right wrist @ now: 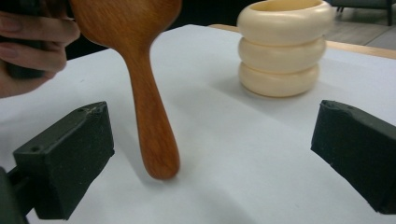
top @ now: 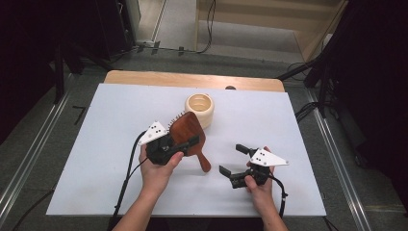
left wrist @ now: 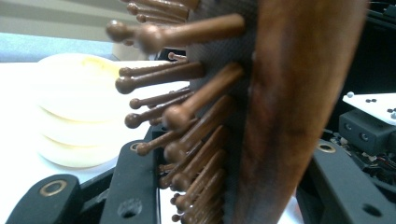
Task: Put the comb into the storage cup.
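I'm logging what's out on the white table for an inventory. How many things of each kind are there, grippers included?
Wooden hairbrush: 1, clamped in the left gripper
Cream ribbed cup: 1
Grippers: 2, counting the open right gripper
Total: 4

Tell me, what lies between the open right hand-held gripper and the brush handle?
Nothing: in the right gripper view, bare white table separates the right hand-held gripper from the brush handle.

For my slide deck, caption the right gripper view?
Open right gripper faces wooden hairbrush handle, cream ridged cup behind.
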Tool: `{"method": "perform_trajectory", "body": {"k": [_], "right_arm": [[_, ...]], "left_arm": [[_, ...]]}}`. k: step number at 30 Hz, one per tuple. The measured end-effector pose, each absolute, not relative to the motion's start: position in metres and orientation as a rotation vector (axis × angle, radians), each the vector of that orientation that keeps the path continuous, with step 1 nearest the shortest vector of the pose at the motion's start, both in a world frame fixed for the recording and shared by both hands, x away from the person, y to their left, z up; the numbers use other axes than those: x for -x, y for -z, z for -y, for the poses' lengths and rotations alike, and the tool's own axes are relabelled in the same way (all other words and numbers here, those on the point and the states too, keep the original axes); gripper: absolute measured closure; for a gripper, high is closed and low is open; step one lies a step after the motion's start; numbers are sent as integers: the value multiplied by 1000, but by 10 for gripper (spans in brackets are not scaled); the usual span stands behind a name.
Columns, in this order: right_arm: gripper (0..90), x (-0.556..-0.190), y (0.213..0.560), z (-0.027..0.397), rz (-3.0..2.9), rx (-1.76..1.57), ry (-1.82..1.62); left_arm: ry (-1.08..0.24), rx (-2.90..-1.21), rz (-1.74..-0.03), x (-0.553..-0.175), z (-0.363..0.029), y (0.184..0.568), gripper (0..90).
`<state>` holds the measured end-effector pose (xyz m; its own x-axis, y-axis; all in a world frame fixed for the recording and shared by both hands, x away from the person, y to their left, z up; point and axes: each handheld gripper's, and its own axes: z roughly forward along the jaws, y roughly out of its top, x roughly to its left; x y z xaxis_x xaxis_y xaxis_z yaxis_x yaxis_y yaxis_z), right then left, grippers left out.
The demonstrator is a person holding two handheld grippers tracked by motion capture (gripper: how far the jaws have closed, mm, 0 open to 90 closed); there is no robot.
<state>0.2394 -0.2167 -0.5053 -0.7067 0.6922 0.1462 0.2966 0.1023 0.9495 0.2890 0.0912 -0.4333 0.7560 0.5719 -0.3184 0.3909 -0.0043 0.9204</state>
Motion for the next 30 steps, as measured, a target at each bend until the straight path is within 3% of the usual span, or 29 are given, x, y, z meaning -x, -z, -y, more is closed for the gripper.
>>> {"method": "perform_trajectory", "body": {"k": [30], "right_arm": [[0,-210,510,303,-1959,-1083,-1538]], "left_arm": [[-184,-1614,-790,-295,-109,429,561]]}}
